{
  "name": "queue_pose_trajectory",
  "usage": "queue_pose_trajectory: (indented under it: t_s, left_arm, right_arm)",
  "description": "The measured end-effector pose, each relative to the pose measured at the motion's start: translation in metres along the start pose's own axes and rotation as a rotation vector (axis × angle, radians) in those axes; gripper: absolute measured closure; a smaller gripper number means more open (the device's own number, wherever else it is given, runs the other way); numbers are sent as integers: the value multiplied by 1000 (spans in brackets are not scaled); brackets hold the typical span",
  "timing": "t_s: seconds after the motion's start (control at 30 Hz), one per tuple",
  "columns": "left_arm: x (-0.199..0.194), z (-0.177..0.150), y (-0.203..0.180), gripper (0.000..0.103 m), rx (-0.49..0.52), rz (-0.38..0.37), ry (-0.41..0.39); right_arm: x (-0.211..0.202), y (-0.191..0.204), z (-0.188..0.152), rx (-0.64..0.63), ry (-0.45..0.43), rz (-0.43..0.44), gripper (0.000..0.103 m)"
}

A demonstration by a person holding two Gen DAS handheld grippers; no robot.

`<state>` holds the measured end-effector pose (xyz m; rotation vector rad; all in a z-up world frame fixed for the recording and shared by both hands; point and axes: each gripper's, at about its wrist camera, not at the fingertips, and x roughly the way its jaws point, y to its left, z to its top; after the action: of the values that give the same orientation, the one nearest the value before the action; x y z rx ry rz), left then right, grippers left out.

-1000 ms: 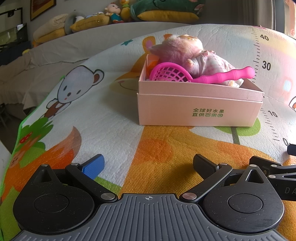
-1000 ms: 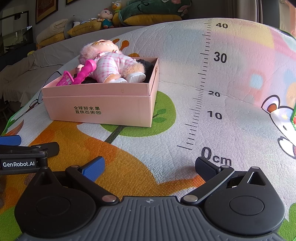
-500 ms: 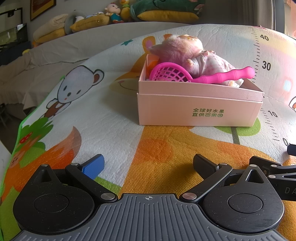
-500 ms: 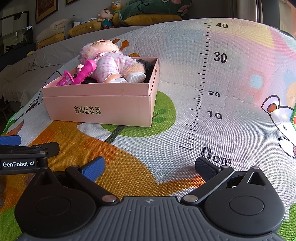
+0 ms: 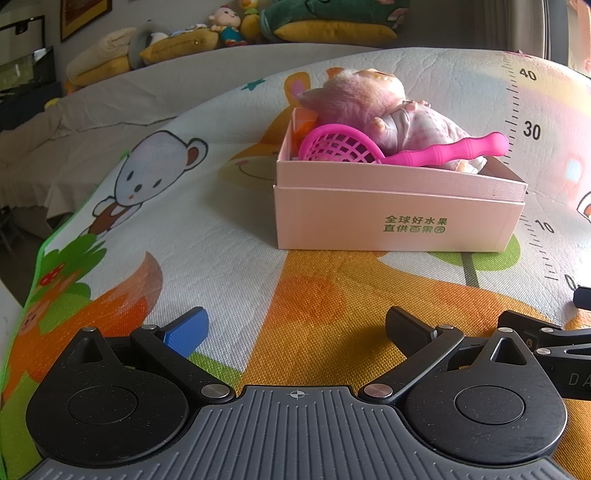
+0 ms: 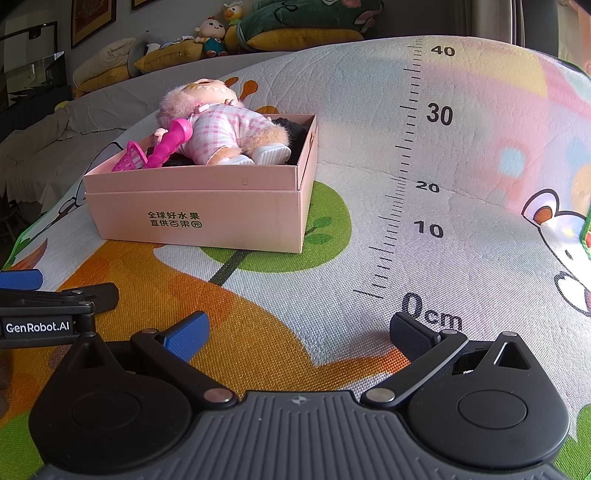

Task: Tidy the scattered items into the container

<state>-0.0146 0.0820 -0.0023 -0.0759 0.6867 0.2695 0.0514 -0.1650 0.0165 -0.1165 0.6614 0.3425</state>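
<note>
Pink box point(image 5: 399, 225) standing on the play mat point(image 5: 207, 236), filled with a doll point(image 6: 221, 129) lying on its back and a pink scoop point(image 5: 369, 151) laid across the near rim, handle jutting over the edge. Left tool point(image 5: 295, 328) and right tool point(image 6: 299, 328) side by side low over the mat, near the box, both spread wide and holding nothing. Cushions and a toy figure point(image 6: 210, 35) far behind.
</note>
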Motion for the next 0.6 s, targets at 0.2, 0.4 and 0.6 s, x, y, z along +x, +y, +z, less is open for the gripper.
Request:
queue_pose_trajectory:
  t_s: [0.2,0.4,0.6]
  left_arm:
    - [0,0,0,0,1,1,0]
    - [0,0,1,0,0,-5,0]
    - [3,4,3,0,24,-35,13]
  right_arm:
    - [0,0,0,0,0,0,0]
    - [0,0,0,0,0,0,0]
    - [0,0,0,0,0,0,0]
